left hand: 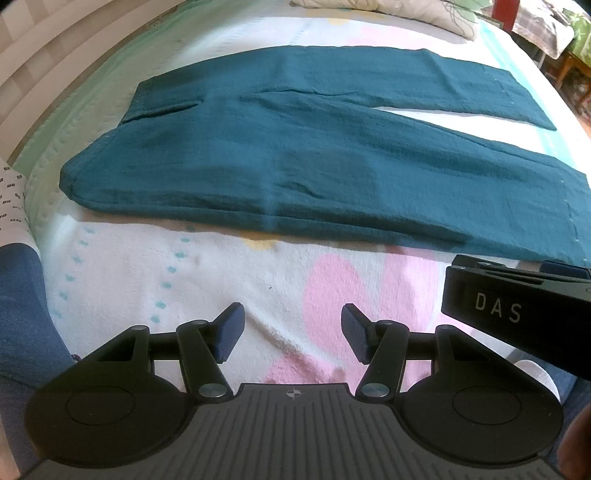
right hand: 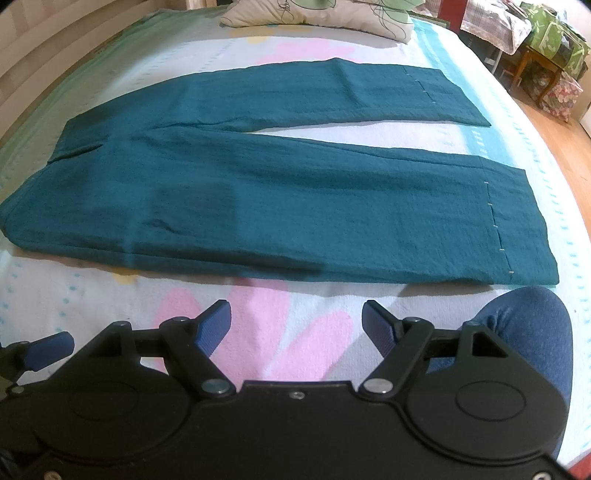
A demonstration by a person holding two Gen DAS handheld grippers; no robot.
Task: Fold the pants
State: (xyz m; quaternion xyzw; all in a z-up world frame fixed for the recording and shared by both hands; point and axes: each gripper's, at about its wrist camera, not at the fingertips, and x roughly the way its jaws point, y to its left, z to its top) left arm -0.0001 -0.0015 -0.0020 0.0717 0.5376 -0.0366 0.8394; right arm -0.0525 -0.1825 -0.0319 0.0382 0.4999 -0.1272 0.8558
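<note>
So the pants (left hand: 295, 155) lie flat on the bed (left hand: 184, 280), unfolded, and both grippers, left (left hand: 292, 334) and right (right hand: 297, 326), hang near with fingers apart, ready to grab a leg.

Pants (left hand: 295, 155) hem cut off by right edge; pillow (right hand: 317, 14) cropped at top.

The teal pants (left hand: 295, 155) (right hand: 258, 192) lie spread flat and unfolded on the bed, waistband to the left, both legs running right and splayed apart in a narrow V. White stitches mark each hem; a pocket flap shows near the waistband.
</note>
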